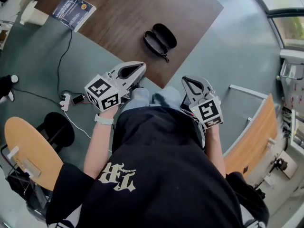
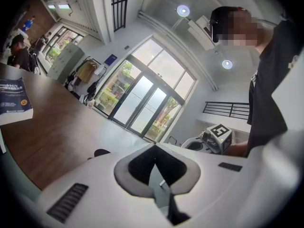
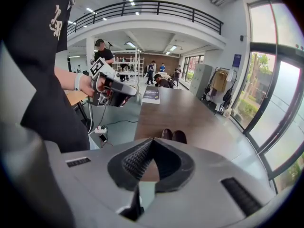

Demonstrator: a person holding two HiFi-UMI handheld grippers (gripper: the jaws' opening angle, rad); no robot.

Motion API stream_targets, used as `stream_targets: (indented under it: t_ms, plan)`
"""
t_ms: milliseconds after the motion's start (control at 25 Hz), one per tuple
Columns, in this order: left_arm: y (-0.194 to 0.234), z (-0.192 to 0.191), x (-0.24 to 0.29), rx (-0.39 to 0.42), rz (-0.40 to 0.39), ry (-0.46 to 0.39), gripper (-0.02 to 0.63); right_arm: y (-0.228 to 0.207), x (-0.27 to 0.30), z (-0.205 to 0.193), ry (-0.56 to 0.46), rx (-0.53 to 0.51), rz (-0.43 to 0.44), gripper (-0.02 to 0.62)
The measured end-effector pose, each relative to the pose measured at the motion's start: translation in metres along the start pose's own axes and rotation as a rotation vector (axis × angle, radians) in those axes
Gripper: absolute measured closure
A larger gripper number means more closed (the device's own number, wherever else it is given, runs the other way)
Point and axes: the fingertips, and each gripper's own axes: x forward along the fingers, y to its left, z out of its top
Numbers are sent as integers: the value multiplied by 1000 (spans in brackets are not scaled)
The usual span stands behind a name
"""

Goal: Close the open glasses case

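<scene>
1. The left gripper (image 1: 140,69) and right gripper (image 1: 185,79) each had jaws pressed together on nothing, and both were held near the person's body.
2. The glasses case (image 1: 160,41) lay open on the table (image 1: 133,11), untouched. In my judgement the whole closing remained to do.
3. Bare tabletop lay beyond the case, leaving approach room. The table's near edge ran close by, so a push risked sliding it off.

Both grippers held in front of the body, jaws together and empty.
In the head view the left gripper (image 1: 143,66) points toward 2 o'clock and the right gripper (image 1: 185,79) toward 11 o'clock; bare forearms (image 1: 97,146) trail back toward 6 o'clock.
</scene>
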Motion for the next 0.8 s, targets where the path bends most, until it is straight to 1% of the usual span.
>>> stream_targets:
  t_ms: [120, 240, 360, 520, 640, 800]
  plan:
    - [0, -2, 5, 40, -17, 41, 600, 5, 4, -5, 29, 3, 3, 607]
    - [1, -5, 9, 57, -31, 70, 600, 4, 10, -11, 53, 23, -7, 607]
    - [7, -15, 9, 47, -30, 87, 600, 7, 19, -16, 58, 35, -2, 607]
    - [18, -30, 8, 33, 2, 119, 600, 5, 24, -23, 69, 46, -1, 607]
    - [23, -34, 12, 31, 13, 120, 600, -5, 26, -26, 48, 71, -7, 607]
    - [27, -40, 24, 53, -8, 137, 600, -15, 36, -30, 1, 116, -14, 607]
